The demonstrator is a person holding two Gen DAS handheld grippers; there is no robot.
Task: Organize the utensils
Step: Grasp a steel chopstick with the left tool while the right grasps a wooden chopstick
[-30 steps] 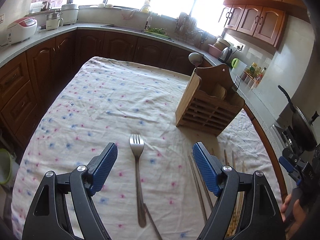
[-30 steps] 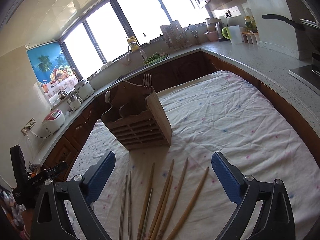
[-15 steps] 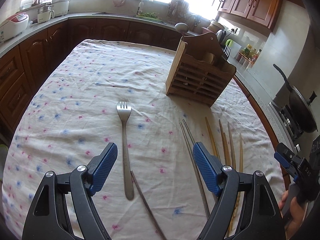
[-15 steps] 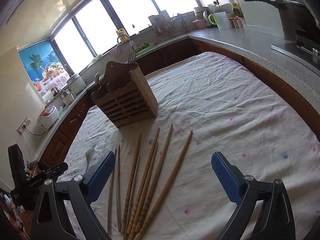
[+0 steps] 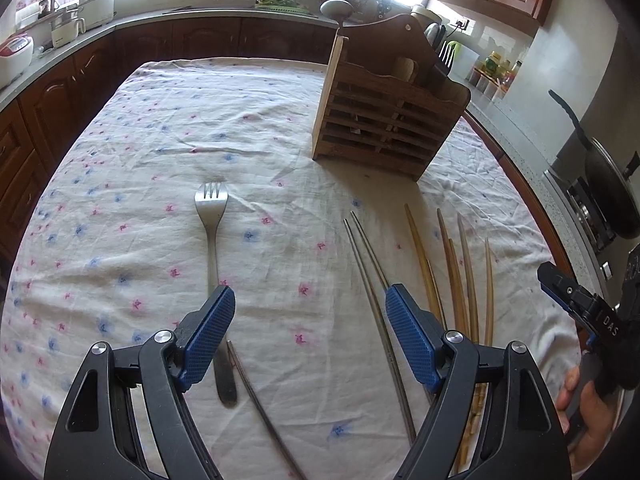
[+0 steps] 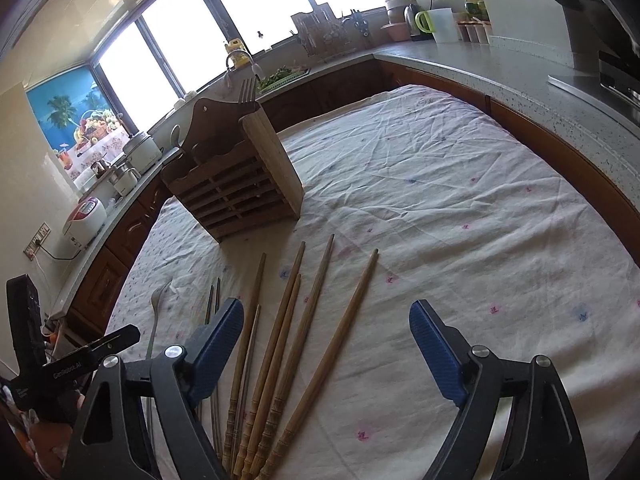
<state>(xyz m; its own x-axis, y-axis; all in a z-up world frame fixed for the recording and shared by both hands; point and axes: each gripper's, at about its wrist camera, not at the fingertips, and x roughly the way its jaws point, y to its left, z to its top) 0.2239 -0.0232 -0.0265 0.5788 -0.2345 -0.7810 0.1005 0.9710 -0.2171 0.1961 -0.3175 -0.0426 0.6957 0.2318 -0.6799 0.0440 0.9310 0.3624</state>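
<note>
Both tongs released, nothing in them. Left gripper (image 5: pixel 310 322) spread wide low in the left wrist frame, hovering over the floral tablecloth (image 5: pixel 160 152). Fork (image 5: pixel 214 264) lying flat left of centre, tines pointing up-frame, handle passing beside the left pad. Metal chopsticks (image 5: pixel 370 264) right of centre, wooden chopsticks (image 5: pixel 460 276) fanned further right. Wooden utensil holder (image 5: pixel 384 120) upright in the upper right, with a spoon and fork poking out. Right gripper (image 6: pixel 326 344) likewise gaping at bottom centre, wooden chopsticks (image 6: pixel 304 320) fanned between its pads, holder (image 6: pixel 236 180) up-frame, left of centre.
</note>
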